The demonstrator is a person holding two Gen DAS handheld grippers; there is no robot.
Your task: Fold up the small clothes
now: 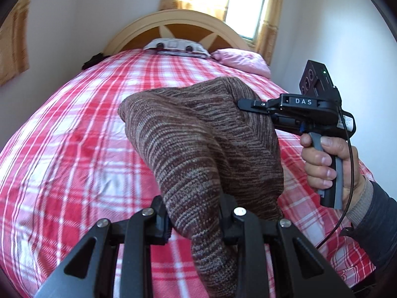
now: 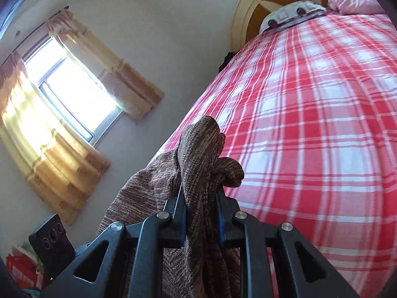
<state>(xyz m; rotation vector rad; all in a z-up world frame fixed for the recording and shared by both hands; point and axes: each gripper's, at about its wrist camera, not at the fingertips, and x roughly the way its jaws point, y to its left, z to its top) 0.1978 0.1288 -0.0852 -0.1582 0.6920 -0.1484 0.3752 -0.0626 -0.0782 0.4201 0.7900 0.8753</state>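
Nearest the lens, the left gripper [image 1: 196, 226] clamps one end of a brown striped knit garment [image 1: 198, 136], which hangs lifted above the red-and-white plaid bedspread [image 1: 74, 149]. The right gripper [image 2: 201, 213] (held by a hand [image 1: 330, 164] on its grey handle) pinches the garment's other end. Farther off lie a pink pillow [image 1: 243, 59] and the wooden headboard [image 1: 173, 22].

Daylit, glaring window [image 2: 74, 92], fisheye-dark corners, slight motion blur
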